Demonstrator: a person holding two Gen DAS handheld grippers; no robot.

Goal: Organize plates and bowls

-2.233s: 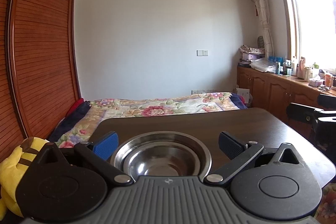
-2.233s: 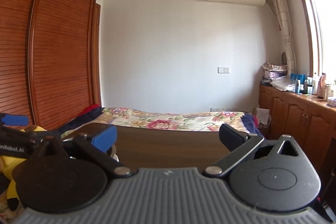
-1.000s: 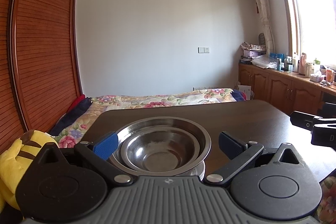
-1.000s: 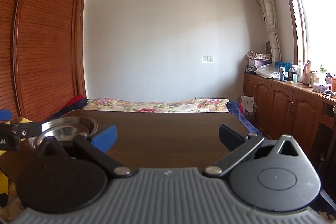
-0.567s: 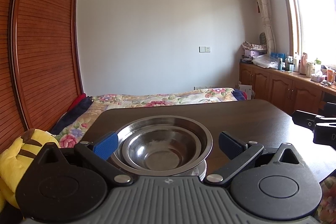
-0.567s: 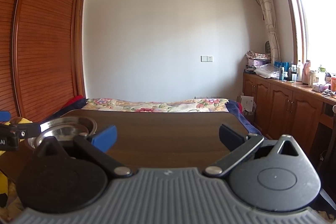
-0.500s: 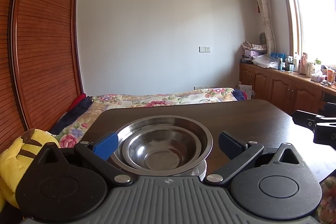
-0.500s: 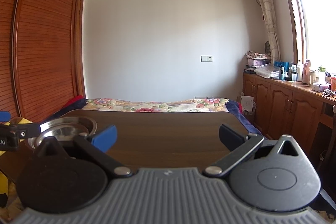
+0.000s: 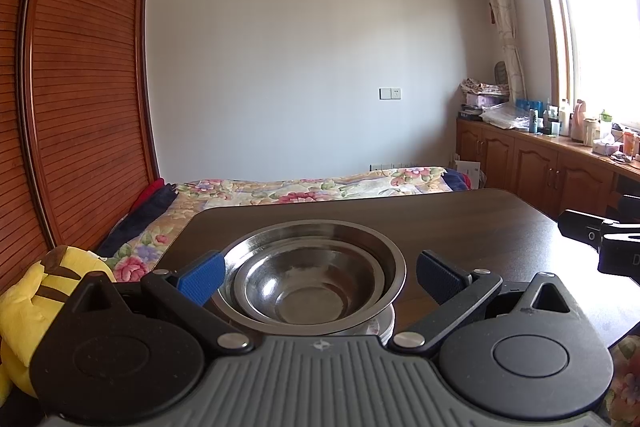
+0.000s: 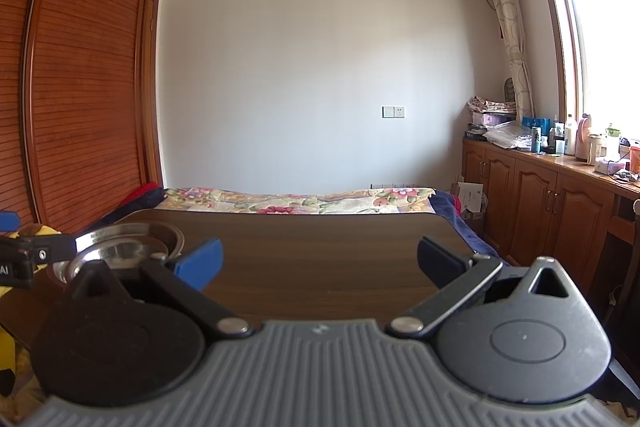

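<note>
Jaws on the left gripper (image 9: pixel 318 273) gape wide around the nested steel bowls (image 9: pixel 314 277), gripping nothing; the right gripper (image 10: pixel 319 257) is equally spread over bare bench (image 10: pixel 320 247). Stack sits on white plates (image 9: pixel 380 325) near the bench's left edge (bed below): a clumsy pinch on the slick rim could skid it off.

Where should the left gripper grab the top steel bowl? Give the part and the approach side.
Take the top steel bowl by its flared near rim, coming from the left gripper side: it sits nested in a wider bowl, leaving probably only the rim free for a finger.
</note>
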